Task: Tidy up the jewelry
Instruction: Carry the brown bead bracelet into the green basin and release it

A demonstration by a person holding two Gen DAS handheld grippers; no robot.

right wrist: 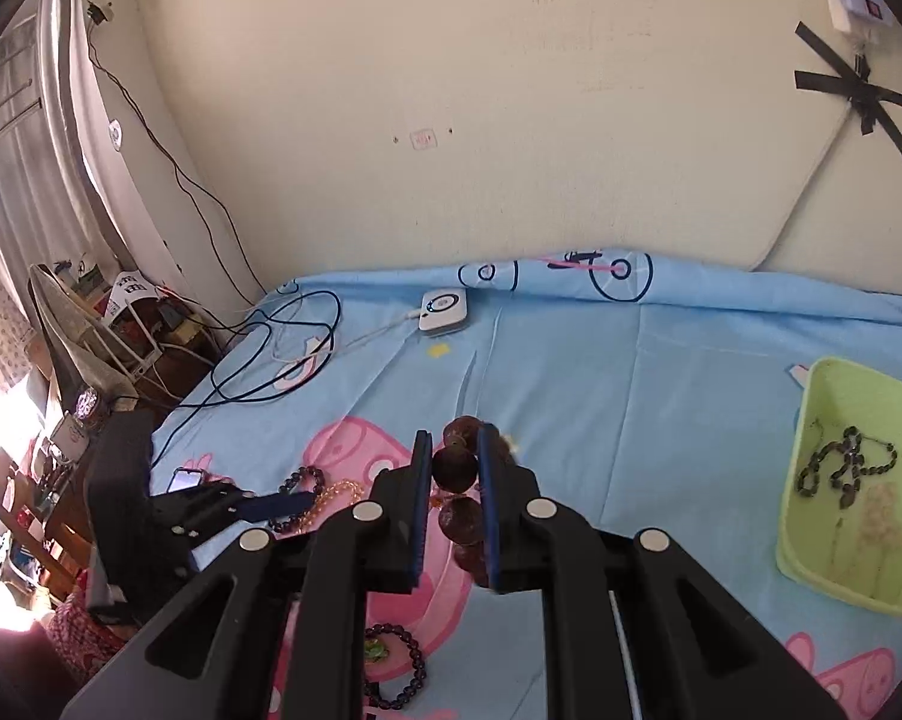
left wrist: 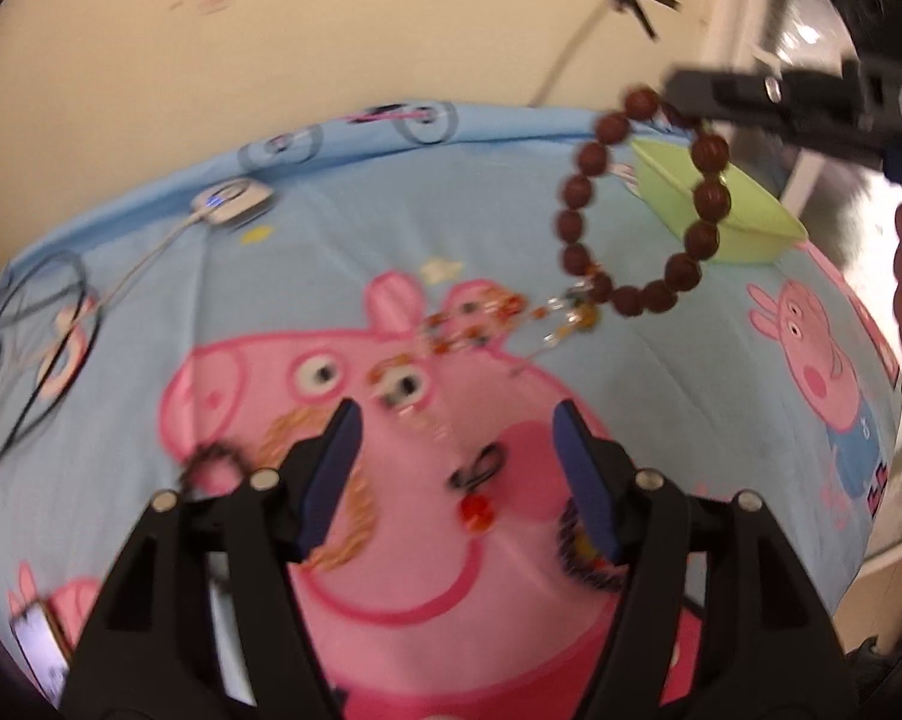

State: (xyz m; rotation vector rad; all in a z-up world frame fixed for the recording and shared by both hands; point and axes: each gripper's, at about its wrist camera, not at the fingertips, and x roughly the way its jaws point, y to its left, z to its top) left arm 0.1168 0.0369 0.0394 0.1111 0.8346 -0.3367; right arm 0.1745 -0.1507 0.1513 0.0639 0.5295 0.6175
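My right gripper (right wrist: 456, 447) is shut on a brown beaded bracelet (right wrist: 456, 468) and holds it in the air above the bed. In the left wrist view the bracelet (left wrist: 577, 228) hangs from the right gripper (left wrist: 679, 99) in front of the green tray (left wrist: 745, 222). My left gripper (left wrist: 456, 426) is open and empty, low over the sheet, above several loose bracelets and earrings (left wrist: 475, 324). The green tray (right wrist: 811, 516) sits at the right and holds a dark bead necklace (right wrist: 841, 462). More bracelets (right wrist: 394, 666) lie below the right gripper.
The bed has a blue cartoon-pig sheet (right wrist: 631, 390). A white device (right wrist: 445, 312) with black cables (right wrist: 271, 354) lies near the wall. A phone (right wrist: 184, 480) lies at the bed's left edge. Cluttered shelves (right wrist: 61, 390) stand left of the bed.
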